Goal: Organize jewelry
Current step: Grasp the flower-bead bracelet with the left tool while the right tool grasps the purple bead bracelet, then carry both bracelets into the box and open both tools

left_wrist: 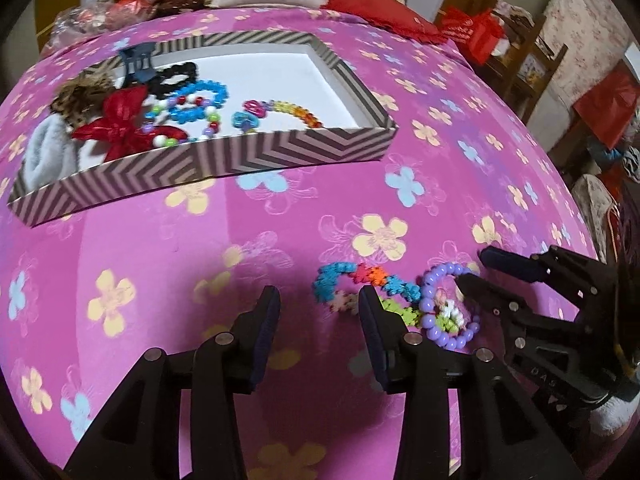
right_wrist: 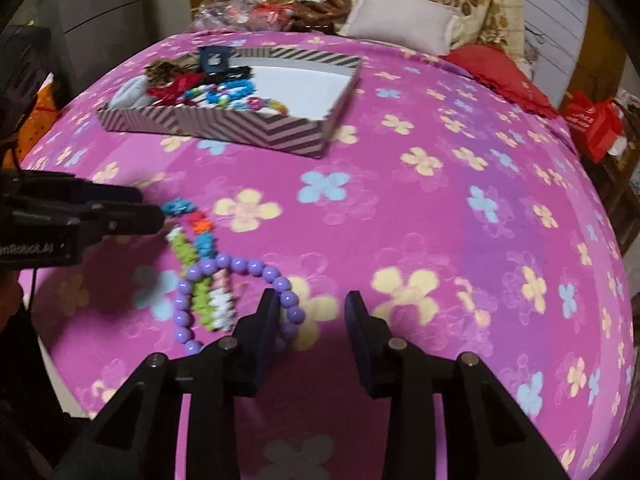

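A purple bead bracelet [left_wrist: 448, 308] [right_wrist: 236, 268] lies on the pink flowered bedspread, overlapping a multicolour flower-bead bracelet [left_wrist: 360, 280] [right_wrist: 196, 240]. My left gripper [left_wrist: 318, 300] is open, low over the bed, its right finger touching the flower bracelet's left part. My right gripper [right_wrist: 312, 304] is open; its left finger rests at the purple bracelet's edge. It shows in the left wrist view [left_wrist: 472, 266] beside the purple beads. A striped box [left_wrist: 256, 152] [right_wrist: 224, 126] holds bracelets, a red bow, hair clips and scrunchies.
The bed is covered by a pink flowered sheet [left_wrist: 240, 248] [right_wrist: 440, 220]. Pillows [right_wrist: 400, 24] and clutter lie at the head. Red bags [left_wrist: 472, 28] and shelves stand off the right side.
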`<action>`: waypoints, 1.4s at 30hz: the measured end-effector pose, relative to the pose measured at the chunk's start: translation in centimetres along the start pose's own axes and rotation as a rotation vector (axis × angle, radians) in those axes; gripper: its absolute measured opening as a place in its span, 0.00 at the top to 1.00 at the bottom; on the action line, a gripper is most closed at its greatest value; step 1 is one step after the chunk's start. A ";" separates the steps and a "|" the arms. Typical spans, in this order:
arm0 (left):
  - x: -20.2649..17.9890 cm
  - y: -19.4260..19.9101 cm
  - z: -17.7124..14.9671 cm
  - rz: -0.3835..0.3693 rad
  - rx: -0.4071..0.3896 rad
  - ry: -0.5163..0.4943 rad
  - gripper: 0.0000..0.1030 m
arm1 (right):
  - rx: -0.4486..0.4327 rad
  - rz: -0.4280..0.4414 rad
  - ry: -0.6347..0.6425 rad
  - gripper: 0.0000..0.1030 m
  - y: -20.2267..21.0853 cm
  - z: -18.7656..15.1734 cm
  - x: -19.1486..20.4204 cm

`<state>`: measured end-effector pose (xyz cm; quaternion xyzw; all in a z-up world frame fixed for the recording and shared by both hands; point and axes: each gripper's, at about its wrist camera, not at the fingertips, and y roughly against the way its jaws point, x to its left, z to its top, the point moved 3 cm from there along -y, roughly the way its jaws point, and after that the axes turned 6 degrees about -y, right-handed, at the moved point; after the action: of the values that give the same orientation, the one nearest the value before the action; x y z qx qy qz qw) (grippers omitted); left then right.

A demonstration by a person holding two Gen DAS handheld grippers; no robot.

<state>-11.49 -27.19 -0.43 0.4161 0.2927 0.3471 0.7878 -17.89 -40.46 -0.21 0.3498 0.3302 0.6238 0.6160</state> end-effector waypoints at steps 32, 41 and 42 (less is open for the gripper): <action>2.5 8.4 5.3 0.030 -0.201 -0.016 0.95 | -0.217 0.057 0.085 0.91 5.6 6.9 2.4; 4.4 11.5 8.8 0.096 -0.259 -0.016 0.95 | -0.267 0.065 0.108 0.91 6.7 10.2 3.0; 4.5 11.7 9.0 0.105 -0.264 -0.015 0.95 | -0.270 0.065 0.110 0.91 6.7 10.5 3.0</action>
<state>-5.57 -22.90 13.16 0.3261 0.2163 0.4202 0.8187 -12.58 -37.82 11.19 0.2393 0.2650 0.7005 0.6178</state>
